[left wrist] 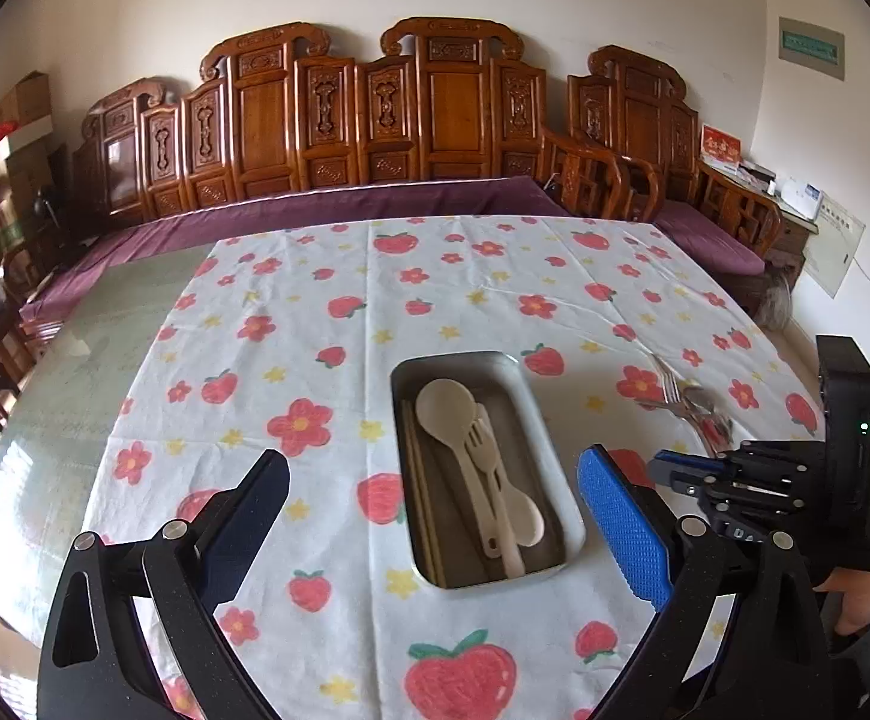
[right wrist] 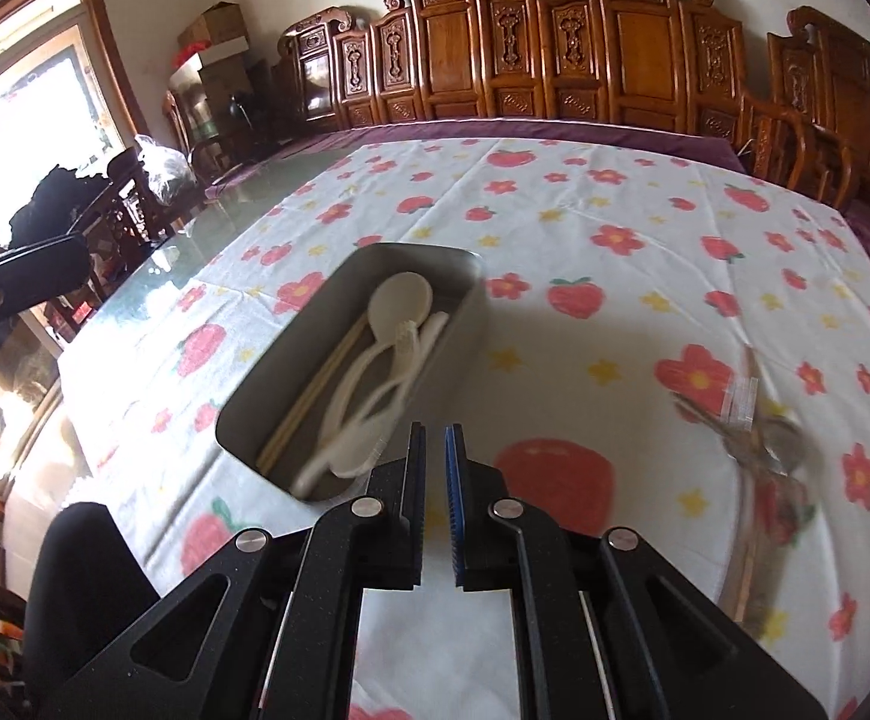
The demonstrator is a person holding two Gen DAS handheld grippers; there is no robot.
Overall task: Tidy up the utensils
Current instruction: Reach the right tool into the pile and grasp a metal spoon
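A metal tray point(left wrist: 546, 438) lies on the strawberry tablecloth, holding a cream spoon point(left wrist: 444, 402), a cream fork point(left wrist: 483, 450), a smaller spoon point(left wrist: 522, 519) and chopsticks point(left wrist: 420, 498). My left gripper point(left wrist: 432, 462) hovers over the tray's near end, open wide and empty. To the right, metal cutlery point(left wrist: 684, 402) lies loose on the cloth. My right gripper point(left wrist: 666, 468) is between the tray and that cutlery. In the right wrist view, the right gripper point(right wrist: 435, 438) is shut on nothing, with the tray point(right wrist: 411, 247) ahead to the left and the blurred metal cutlery point(right wrist: 759, 438) to the right.
The tablecloth point(left wrist: 315, 324) leaves bare glass tabletop point(left wrist: 105, 348) on the left. A carved wooden bench point(left wrist: 375, 120) with a purple cushion runs behind the table. A person's hand point(left wrist: 861, 600) holds the right gripper. The left gripper's finger point(right wrist: 27, 276) shows at the far left.
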